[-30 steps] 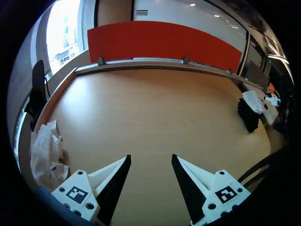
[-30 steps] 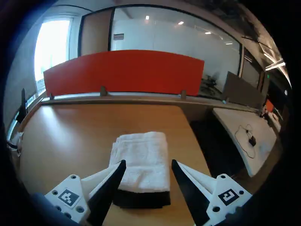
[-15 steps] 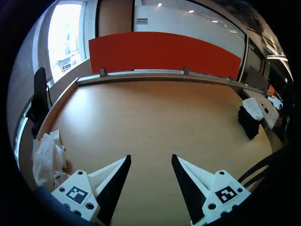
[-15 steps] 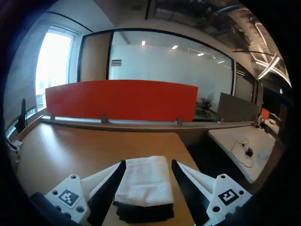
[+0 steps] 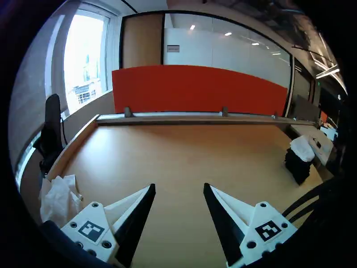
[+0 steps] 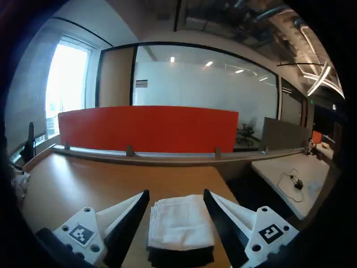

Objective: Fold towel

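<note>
A folded white towel (image 6: 182,221) lies on top of a stack of dark folded towels (image 6: 180,257) on the wooden table. My right gripper (image 6: 176,197) is open, its fingers framing the stack from above without touching it. The same stack (image 5: 300,157) shows at the table's right edge in the left gripper view. My left gripper (image 5: 177,190) is open over bare table (image 5: 178,156), with nothing between its fingers. A crumpled white towel (image 5: 57,202) lies at the table's left edge, beside the left finger's base.
A red divider panel (image 5: 201,91) runs along the table's far edge. A black office chair (image 5: 50,134) stands to the left by the window. Another desk (image 6: 290,178) with a cable on it stands to the right, across a dark gap.
Both cameras have tilted up, showing more of the room and less table. In the right gripper view the folded stack has slid lower, down between the fingers. Both grippers stay open.
</note>
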